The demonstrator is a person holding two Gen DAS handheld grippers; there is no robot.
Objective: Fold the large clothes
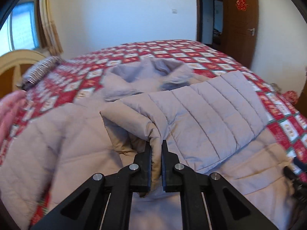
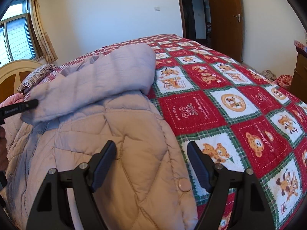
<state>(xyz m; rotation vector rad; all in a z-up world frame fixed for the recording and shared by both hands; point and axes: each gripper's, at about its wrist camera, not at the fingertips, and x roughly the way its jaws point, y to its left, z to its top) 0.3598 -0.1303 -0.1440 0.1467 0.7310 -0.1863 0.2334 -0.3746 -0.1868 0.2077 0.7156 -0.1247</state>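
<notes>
Though filling most of both views, bed (image 2: 239,103) under red-and-white cartoon quilt only a work surface here. Spread across near and left part of it, padded lilac-beige coat (image 1: 207,118), collar toward far side, one quilted sleeve (image 1: 216,113) laid across body from right. In right wrist view, same coat on left half, hood or collar bulk (image 2: 99,80) heaped at far end, snap-buttoned front edge (image 2: 183,185) running along near right border against quilt. Striped pillow (image 2: 38,74) far left by headboard; pink cloth (image 1: 9,111) at left edge.

Left gripper (image 1: 157,149) pinched nearly closed on a fold of fabric at sleeve's cuff end, cloth bunched between pads. Right gripper (image 2: 151,149) spread wide, nothing clamped, jaws straddling coat's front edge, left finger (image 2: 107,153) over padding, right finger over quilt.

Step in hand, by judgement: sleeve-in fold, cuff gripped for placing across chest. Next likely: drawing cuff flat over body, then releasing; right jaws needing to drop and close on front edge near snap. Risk: puffy filling slipping from a shallow pinch.
</notes>
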